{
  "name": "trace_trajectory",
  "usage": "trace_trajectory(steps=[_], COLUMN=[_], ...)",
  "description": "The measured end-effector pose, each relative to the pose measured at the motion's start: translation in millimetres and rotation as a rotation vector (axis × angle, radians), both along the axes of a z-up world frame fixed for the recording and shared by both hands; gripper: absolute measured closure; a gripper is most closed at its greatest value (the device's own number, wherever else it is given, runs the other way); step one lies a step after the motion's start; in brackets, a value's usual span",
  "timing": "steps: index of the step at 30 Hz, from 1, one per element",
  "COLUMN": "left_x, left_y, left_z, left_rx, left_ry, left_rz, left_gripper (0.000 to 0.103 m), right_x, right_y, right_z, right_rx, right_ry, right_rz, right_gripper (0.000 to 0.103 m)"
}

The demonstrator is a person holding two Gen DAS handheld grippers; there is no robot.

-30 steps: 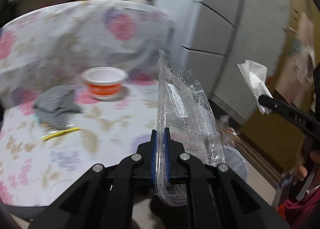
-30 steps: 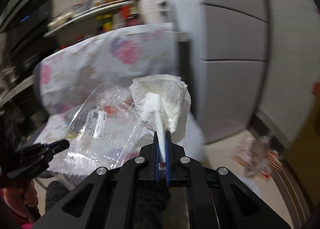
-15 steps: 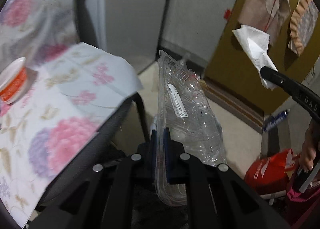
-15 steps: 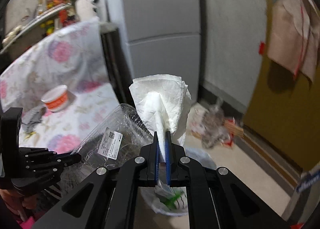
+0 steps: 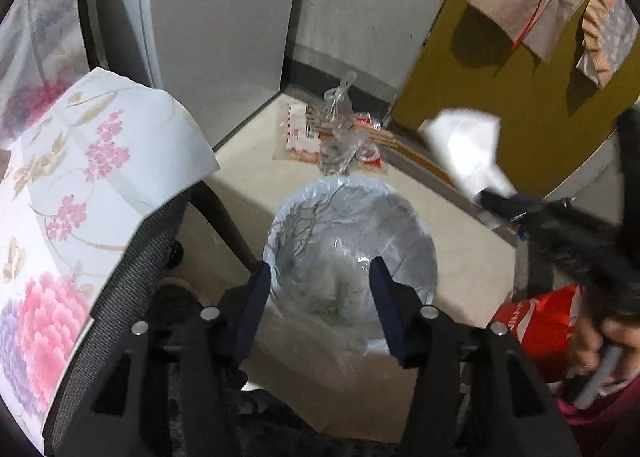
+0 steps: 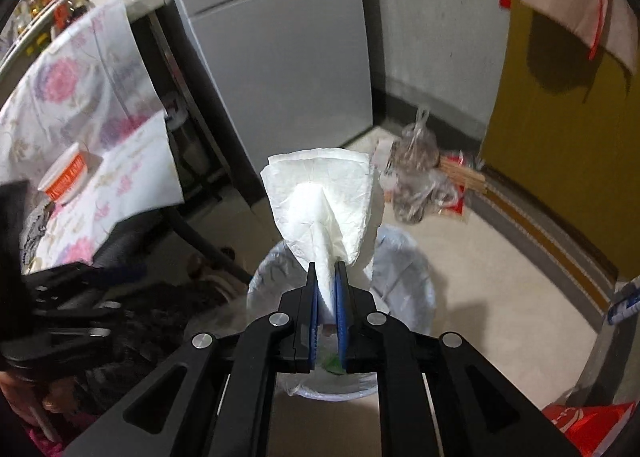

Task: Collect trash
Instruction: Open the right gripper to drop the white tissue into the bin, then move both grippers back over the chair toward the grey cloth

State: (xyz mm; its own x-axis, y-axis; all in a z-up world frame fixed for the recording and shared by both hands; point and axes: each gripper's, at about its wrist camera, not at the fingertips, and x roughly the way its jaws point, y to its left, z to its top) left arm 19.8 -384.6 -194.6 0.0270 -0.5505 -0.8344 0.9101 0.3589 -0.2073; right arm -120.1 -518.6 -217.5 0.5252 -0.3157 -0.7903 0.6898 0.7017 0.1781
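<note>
Now, starting at the left of the left wrist view, we see the flowered tablecloth (image 5: 100, 161) draped over a chair's mesh seat edge, with the grey refrigerator (image 5: 216, 37) standing behind it. We have brought both tools off the table and over the floor because that is where the lined trash bin (image 5: 404, 217) stands, just beside the chair leg.

Our left gripper (image 5: 318, 293) points steeply down at the bin's mouth, and its jaws have just been opening; they stand about half apart with nothing pressed between them. Crumpled clear plastic (image 5: 340, 281) lies inside the liner below them (we judge it to be the clear tray, dropped, though the liner makes it hard to tell apart). Holding the tool right over the opening lets a piece fall straight in.

Further right, past the tied bag of rubbish on the floor, our right gripper (image 6: 327, 293) hangs above the bin as well. Its jaws have just begun to part, yet the pads are close together and the white tissue (image 6: 324, 193) stands up between them, apparently pinched at its twisted base. We judge the tissue is next to go in.
</note>
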Motion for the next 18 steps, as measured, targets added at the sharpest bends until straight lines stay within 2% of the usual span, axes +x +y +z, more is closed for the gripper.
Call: trace_trajectory(steps=[2, 3, 4, 7, 10, 14, 18], left_x=[5, 8, 9, 20, 31, 39, 43], left_y=[6, 10, 13, 28, 44, 70, 106], left_z=[6, 8, 10, 18, 26, 38, 46], left_rx=[-0.017, -0.021, -0.025, -0.045, -0.062, -0.086, -0.101], left_ry=[-0.011, -0.019, -0.026, -0.05, -0.069, -0.105, -0.139], left_rz=[0.024, 0.039, 0.051, 0.094, 0.148, 0.217, 0.295], left_gripper=[0.05, 0.05, 0.05, 0.05, 0.049, 0.049, 0.046], right_x=[10, 14, 18, 20, 20, 15, 23], right_y=[-8, -13, -15, -14, -9, -1, 23], right_z=[-22, -30, -41, -48, -30, 10, 52], right_rx=[0.043, 0.075, 0.115, 0.135, 0.078, 0.003, -0.067], right_ry=[0.039, 0.054, 0.075, 0.094, 0.081, 0.004, -0.1], right_rz=[-0.011, -0.011, -0.01, -0.033, -0.039, -0.043, 0.006], right_gripper=[0.092, 0.088, 0.076, 0.056, 0.053, 0.053, 0.053])
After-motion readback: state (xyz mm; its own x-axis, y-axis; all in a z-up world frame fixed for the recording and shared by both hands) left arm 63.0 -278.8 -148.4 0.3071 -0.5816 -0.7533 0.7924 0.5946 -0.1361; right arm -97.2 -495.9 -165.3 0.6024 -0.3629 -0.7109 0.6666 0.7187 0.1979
